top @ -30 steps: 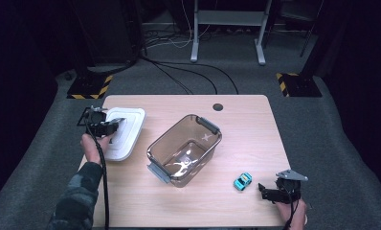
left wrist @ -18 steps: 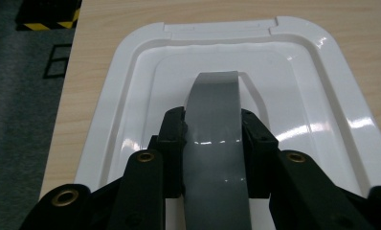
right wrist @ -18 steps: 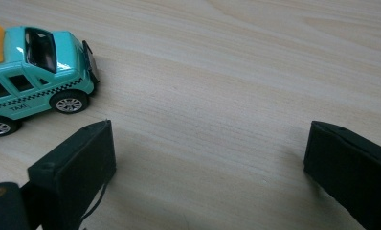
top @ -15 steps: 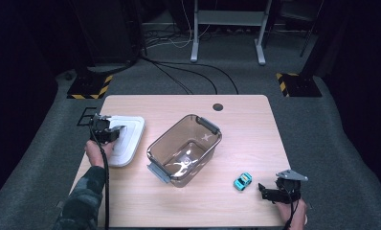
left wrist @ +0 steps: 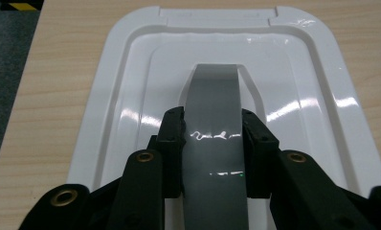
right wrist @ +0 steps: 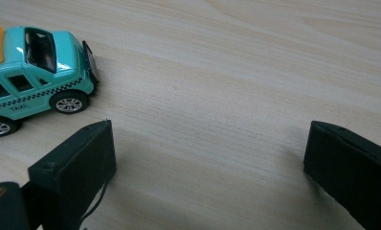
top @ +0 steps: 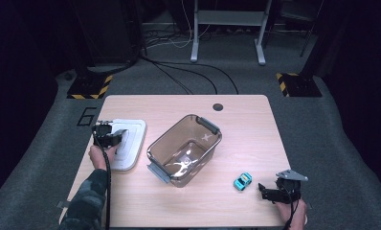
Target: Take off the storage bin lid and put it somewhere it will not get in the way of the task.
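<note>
Black jaws of the left gripper (left wrist: 212, 143) pinch the grey handle (left wrist: 212, 110) of a white lid (left wrist: 126, 96), which lies flat on the wooden table (top: 246, 120) at its left side. Just right of the lid sits a clear, empty bin (top: 184, 149), uncovered. Near the table's front right, the right gripper (right wrist: 207, 163) rests with jaws wide apart and nothing between them; a teal toy taxi (right wrist: 33, 72) stands just beside it. Judging from this, the lid is grasped but not yet lifted, the taxi is still outside the bin, and closing remains. The taxi's front is cut off in the right gripper view.
</note>
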`<state>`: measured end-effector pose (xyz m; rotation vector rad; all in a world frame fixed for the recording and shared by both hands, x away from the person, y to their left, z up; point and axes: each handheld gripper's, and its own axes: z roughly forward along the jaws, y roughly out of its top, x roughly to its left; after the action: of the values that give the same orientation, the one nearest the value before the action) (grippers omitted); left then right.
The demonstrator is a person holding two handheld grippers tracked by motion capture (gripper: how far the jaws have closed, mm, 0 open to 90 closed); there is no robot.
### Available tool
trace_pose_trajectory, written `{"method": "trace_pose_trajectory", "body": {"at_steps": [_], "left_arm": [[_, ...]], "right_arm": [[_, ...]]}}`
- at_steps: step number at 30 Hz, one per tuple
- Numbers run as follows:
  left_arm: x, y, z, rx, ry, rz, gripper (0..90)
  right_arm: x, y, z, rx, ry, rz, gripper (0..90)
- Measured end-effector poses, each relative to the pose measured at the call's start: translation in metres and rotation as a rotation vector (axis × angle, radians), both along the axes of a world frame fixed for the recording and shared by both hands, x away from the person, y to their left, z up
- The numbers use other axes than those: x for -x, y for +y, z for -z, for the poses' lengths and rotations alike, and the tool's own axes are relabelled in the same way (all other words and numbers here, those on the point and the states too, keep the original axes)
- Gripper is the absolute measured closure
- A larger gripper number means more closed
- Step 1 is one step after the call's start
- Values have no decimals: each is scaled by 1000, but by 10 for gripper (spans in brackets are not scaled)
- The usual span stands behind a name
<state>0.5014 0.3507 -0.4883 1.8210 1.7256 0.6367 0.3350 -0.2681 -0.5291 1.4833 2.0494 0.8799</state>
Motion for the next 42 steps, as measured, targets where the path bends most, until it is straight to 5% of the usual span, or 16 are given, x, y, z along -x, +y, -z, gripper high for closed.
{"method": "trace_pose_trajectory", "body": {"at_steps": [8, 17, 20, 32, 42], "left_arm": [[0, 3, 5, 16, 15, 11, 624], [9, 6, -7, 47, 30, 51, 215], [15, 5, -13, 51, 24, 74, 147], [50, 3, -24, 55, -8, 147, 13], [82, 3, -22, 62, -17, 220, 0]], "right_arm": [[0, 0, 0, 0, 0, 1, 32], [0, 0, 0, 2, -1, -1, 32], [0, 0, 0, 0, 0, 1, 32], [0, 0, 0, 0, 0, 1, 32], [0, 0, 0, 0, -1, 2, 32]]}}
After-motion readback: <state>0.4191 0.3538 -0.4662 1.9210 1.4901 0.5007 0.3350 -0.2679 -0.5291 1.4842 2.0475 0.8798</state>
